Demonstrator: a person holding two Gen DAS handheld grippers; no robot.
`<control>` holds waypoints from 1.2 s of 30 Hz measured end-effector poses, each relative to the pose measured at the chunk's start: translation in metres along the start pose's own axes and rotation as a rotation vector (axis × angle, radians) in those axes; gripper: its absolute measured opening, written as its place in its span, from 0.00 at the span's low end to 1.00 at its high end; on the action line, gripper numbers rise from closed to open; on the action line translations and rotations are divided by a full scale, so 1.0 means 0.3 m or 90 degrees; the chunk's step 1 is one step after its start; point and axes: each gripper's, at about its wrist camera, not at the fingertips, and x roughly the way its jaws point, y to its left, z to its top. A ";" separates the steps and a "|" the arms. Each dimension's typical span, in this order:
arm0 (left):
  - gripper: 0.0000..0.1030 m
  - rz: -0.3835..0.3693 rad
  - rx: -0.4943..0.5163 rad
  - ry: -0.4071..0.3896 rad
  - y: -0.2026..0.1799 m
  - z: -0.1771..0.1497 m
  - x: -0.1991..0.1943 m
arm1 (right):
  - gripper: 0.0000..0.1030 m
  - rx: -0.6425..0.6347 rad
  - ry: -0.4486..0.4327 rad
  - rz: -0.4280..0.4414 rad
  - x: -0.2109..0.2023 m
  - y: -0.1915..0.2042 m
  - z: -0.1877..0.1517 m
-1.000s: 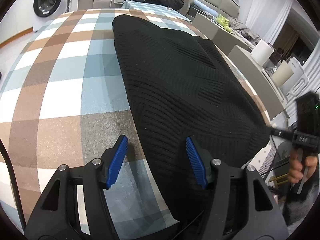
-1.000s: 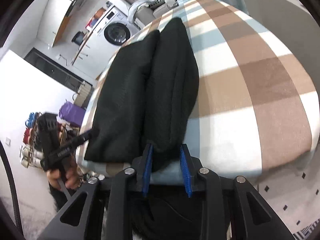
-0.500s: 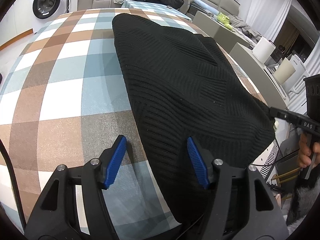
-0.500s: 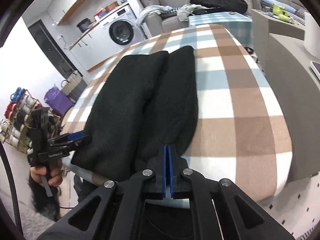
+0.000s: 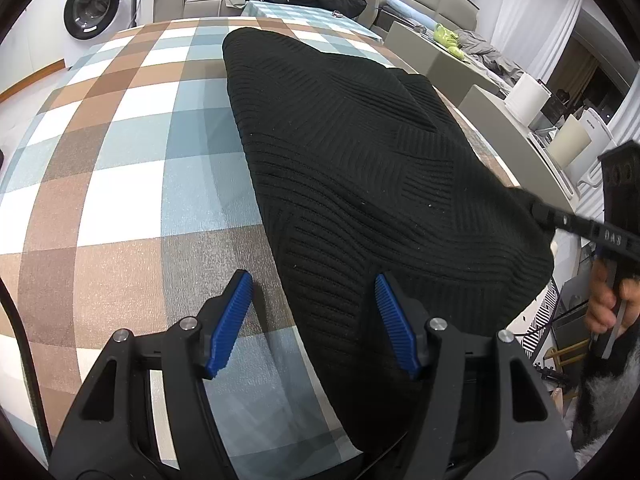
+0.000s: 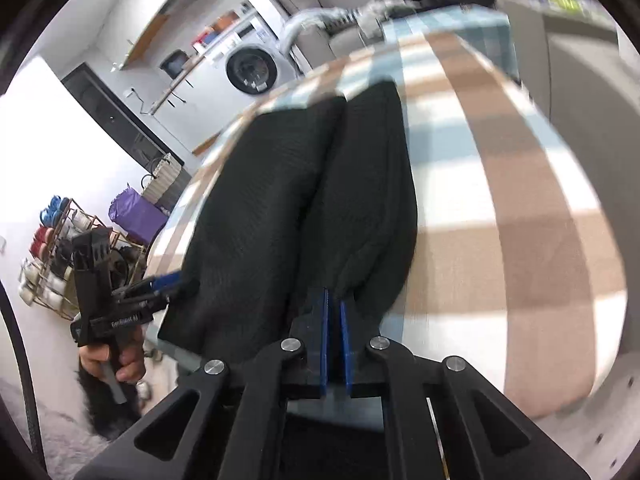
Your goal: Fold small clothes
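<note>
The right gripper (image 6: 334,312) pinches the black knit garment's (image 5: 360,168) corner; the left gripper (image 5: 314,320) stands spread, so a one-sided lift could skew the fold

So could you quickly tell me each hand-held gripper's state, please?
Left hand-held gripper: open, holding nothing.
Right hand-held gripper: closed on the black knit garment.

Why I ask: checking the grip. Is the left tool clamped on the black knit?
No, the left tool stands open, its blue pads apart over the black knit edge.
</note>
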 end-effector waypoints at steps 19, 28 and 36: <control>0.59 0.017 -0.018 -0.039 0.039 0.036 -0.049 | 0.39 -0.036 0.067 -0.014 0.400 0.068 0.465; 0.59 0.003 -0.042 -0.055 0.061 0.081 -0.048 | 0.04 -0.081 0.007 -0.096 0.366 0.097 0.511; 0.59 0.006 -0.030 -0.044 0.023 0.096 0.003 | 0.12 -0.051 0.057 -0.156 0.421 0.011 0.503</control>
